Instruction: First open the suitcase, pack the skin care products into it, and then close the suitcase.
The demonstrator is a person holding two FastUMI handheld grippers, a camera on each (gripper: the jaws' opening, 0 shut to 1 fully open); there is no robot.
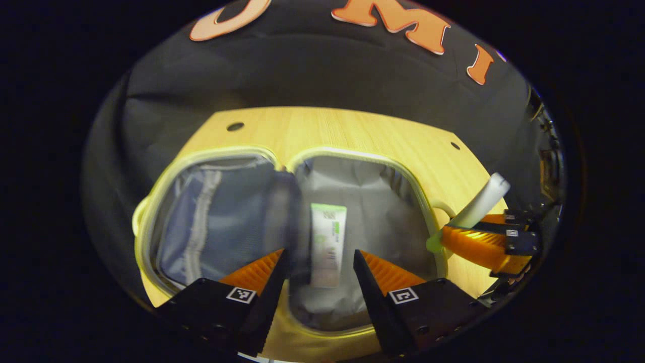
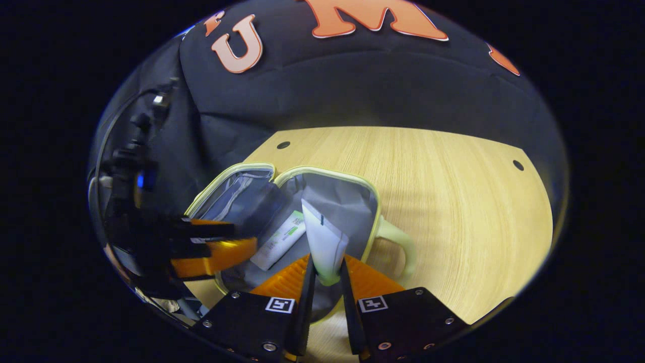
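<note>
The suitcase (image 1: 166, 201) lies open on the wooden tabletop (image 1: 352, 131), near its front edge, with black cloth (image 1: 327, 75) behind. One tube (image 1: 327, 242) is inside it. The left gripper (image 1: 320, 262) is spread wide above it. The right gripper (image 2: 326, 275) pinches a white tube (image 2: 325, 242) over the suitcase's right half

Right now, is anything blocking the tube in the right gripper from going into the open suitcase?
Nothing visible does. The right gripper holds the white tube at the open suitcase; one tube with green print lies inside, with bare lining beside it. The left gripper hangs open above.
</note>
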